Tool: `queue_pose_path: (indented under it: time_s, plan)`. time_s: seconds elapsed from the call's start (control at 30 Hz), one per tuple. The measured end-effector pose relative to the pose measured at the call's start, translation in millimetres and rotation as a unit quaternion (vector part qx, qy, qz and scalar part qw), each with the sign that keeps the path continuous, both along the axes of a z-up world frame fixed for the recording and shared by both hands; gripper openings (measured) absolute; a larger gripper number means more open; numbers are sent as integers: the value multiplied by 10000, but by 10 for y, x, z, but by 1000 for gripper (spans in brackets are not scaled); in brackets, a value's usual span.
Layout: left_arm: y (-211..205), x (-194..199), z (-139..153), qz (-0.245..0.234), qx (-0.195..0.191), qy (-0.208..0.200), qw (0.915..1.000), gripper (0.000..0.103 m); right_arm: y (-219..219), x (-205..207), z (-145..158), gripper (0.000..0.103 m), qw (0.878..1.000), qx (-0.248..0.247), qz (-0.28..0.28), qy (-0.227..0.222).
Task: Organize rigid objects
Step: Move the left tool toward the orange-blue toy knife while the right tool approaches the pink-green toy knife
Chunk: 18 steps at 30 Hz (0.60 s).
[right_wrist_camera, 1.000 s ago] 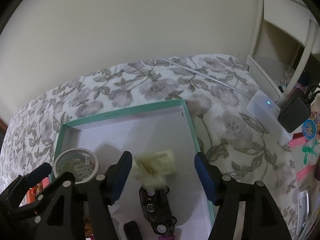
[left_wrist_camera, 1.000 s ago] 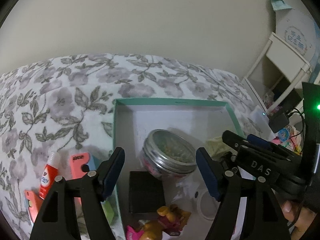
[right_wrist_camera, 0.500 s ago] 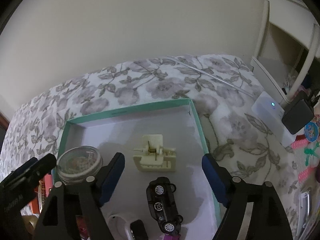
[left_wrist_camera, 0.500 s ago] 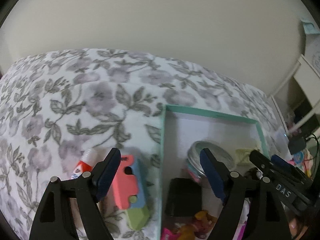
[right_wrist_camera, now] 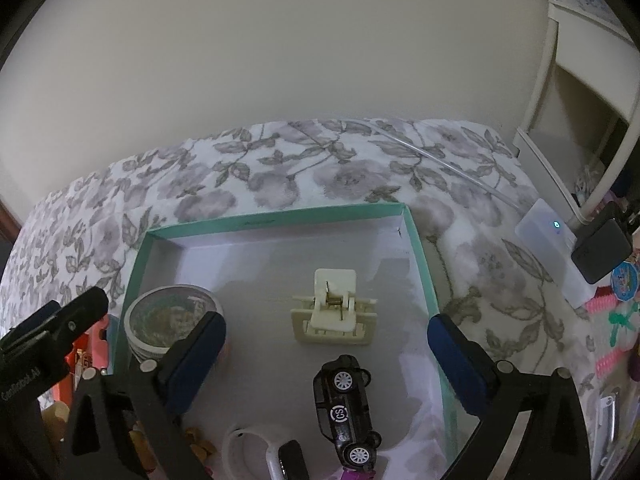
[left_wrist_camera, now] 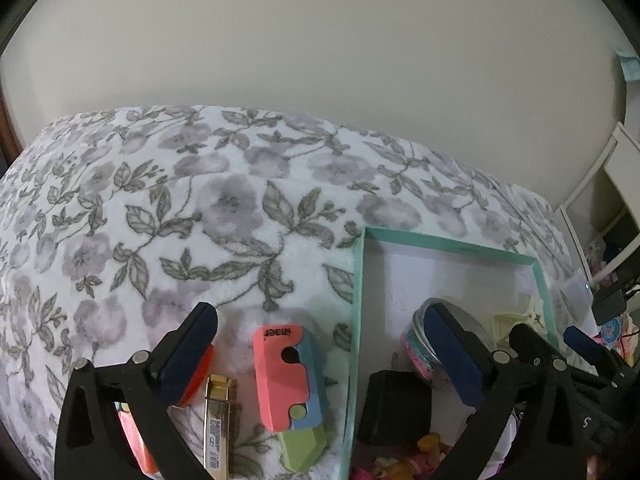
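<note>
Both claws are opening, empty: the right claw (right_wrist_camera: 326, 344) above the cream clip (right_wrist_camera: 334, 312) inside the teal box (right_wrist_camera: 276, 218), the left claw (left_wrist_camera: 320, 344) over the pink toy (left_wrist_camera: 286, 376) on the bed (left_wrist_camera: 200, 200), probably next to be gripped and boxed.

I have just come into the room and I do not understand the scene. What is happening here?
A person is sorting small items on a floral blanket into a teal-rimmed cardboard box. Both grippers are opening and hold nothing. The right gripper hovers over the cream plastic clip and black toy car lying inside the box. The left gripper is above the pink and blue folding toy, which lies outside the box.
</note>
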<state>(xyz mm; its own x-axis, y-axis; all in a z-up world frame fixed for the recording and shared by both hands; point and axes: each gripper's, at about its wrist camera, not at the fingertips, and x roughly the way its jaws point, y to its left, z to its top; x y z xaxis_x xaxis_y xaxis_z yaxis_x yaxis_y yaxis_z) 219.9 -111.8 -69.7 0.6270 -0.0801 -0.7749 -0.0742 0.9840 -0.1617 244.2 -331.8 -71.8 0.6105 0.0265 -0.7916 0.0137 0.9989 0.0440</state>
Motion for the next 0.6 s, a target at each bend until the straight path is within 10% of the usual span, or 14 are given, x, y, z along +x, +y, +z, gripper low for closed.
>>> queue_pose_path:
  time_s: [0.6]
  plan:
    - [378, 10, 123, 214, -550, 225, 9980, 103, 279, -70, 273, 103, 9989, -7, 343, -315]
